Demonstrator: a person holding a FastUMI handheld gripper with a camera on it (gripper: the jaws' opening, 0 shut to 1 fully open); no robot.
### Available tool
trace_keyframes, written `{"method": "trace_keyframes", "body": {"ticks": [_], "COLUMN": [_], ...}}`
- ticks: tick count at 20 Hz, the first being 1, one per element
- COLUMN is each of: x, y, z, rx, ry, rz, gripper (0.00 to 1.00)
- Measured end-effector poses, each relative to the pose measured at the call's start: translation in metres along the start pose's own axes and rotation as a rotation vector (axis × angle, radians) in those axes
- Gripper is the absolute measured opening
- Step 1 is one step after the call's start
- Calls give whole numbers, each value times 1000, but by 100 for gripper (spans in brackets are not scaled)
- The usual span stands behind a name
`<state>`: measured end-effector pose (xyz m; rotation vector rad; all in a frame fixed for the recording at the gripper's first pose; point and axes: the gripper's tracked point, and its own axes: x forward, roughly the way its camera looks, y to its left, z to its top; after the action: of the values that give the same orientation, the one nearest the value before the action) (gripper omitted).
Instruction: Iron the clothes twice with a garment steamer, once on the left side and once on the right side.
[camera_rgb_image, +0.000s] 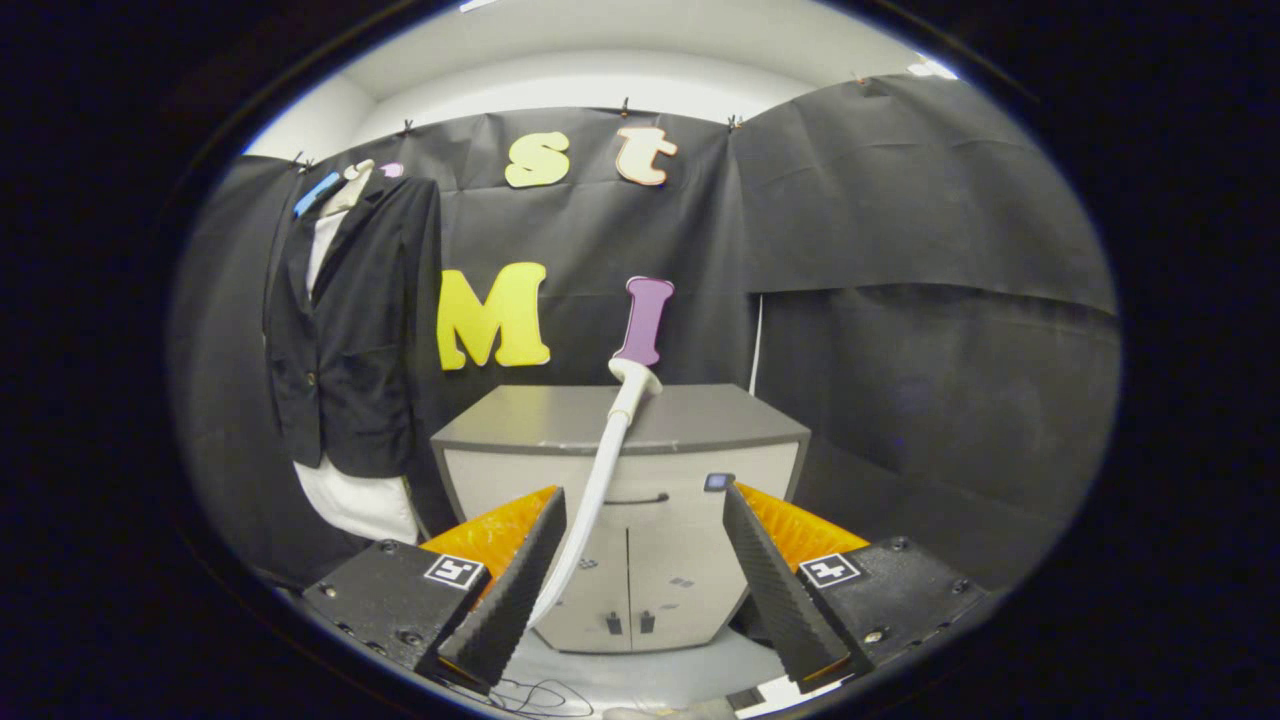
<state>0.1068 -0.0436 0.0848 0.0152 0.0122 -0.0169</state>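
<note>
Jaws of gripper (640, 560) spread wide, nothing held, white steamer wand (600, 480) rising just inside left finger w/ grey cabinet (620, 420) beyond, black jacket (350, 330) hanging further left.

Black jacket (350, 330), white steamer (600, 480), grey cabinet (620, 420)

Black cloth wall (880, 230) all round the booth, clipped along its top edge, creased and sagging at the right. White ceiling (600, 70) above, evenly lit, bright strip at the far right top. Grey cabinet (620, 500) centred against the back cloth: darker flat top, two pale doors, small dark handles near the bottom edge. Pale floor (650, 675) below, thin cable (540, 692) looped on it.
</note>
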Motion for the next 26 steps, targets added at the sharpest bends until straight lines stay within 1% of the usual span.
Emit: {"method": "trace_keyframes", "body": {"ticks": [2, 7, 12, 14, 17, 21, 23, 24, 25, 26], "x": [30, 121, 205, 235, 275, 313, 322, 328, 332, 332], "y": [0, 6, 16, 22, 27, 33, 38, 38, 40, 40], "z": [16, 57, 76, 74, 61, 38, 30, 26, 23, 18], "rx": [9, 1, -3, 8, 17, 27, 43, 53, 65, 78], "ry": [7, 30, 90, 134, 221, 340, 376, 392, 411, 425], "rz": [23, 82, 138, 162, 172, 200, 220, 219, 216, 219], "gripper": [99, 99, 99, 99, 99, 99, 99, 98, 93, 91]}}
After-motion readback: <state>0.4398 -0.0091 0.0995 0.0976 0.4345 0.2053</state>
